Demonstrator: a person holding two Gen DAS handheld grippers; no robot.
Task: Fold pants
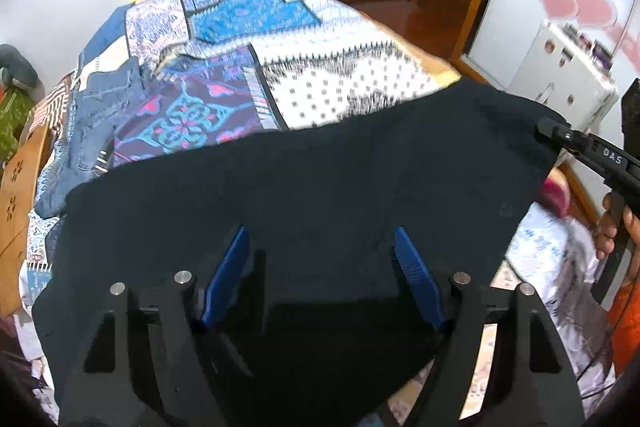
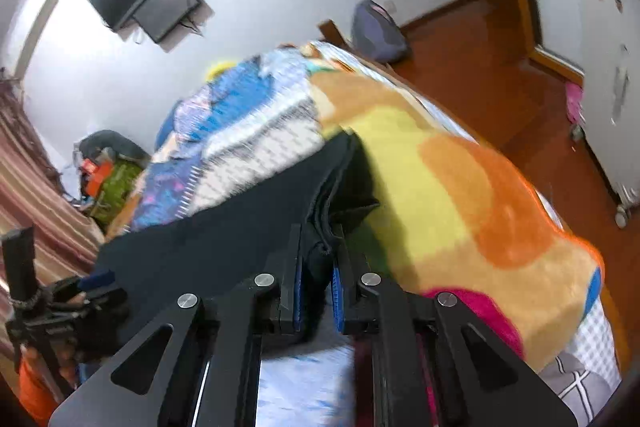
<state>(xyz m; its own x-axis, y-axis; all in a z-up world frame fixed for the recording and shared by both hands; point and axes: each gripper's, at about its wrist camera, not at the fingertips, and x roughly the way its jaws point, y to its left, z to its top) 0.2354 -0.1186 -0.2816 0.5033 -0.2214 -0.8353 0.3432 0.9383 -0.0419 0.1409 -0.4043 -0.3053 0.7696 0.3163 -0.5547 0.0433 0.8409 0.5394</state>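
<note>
The black pants [image 1: 304,195] hang as a wide dark sheet lifted over the bed. In the left wrist view my left gripper [image 1: 322,239] has its blue fingers [image 1: 230,275] spread wide, with the cloth in front of them and not pinched. My right gripper [image 2: 318,231] is shut on a bunched, layered edge of the pants [image 2: 320,259]. It also shows in the left wrist view [image 1: 548,129], gripping the pants' far right corner. The left gripper shows at the lower left of the right wrist view [image 2: 96,279].
A patchwork bedspread [image 1: 320,83] covers the bed, with an orange and yellow blanket [image 2: 460,195] on its right side. Folded blue jeans [image 1: 96,131] lie at the bed's left. A white cabinet [image 1: 568,75] and wooden floor [image 2: 480,67] are to the right.
</note>
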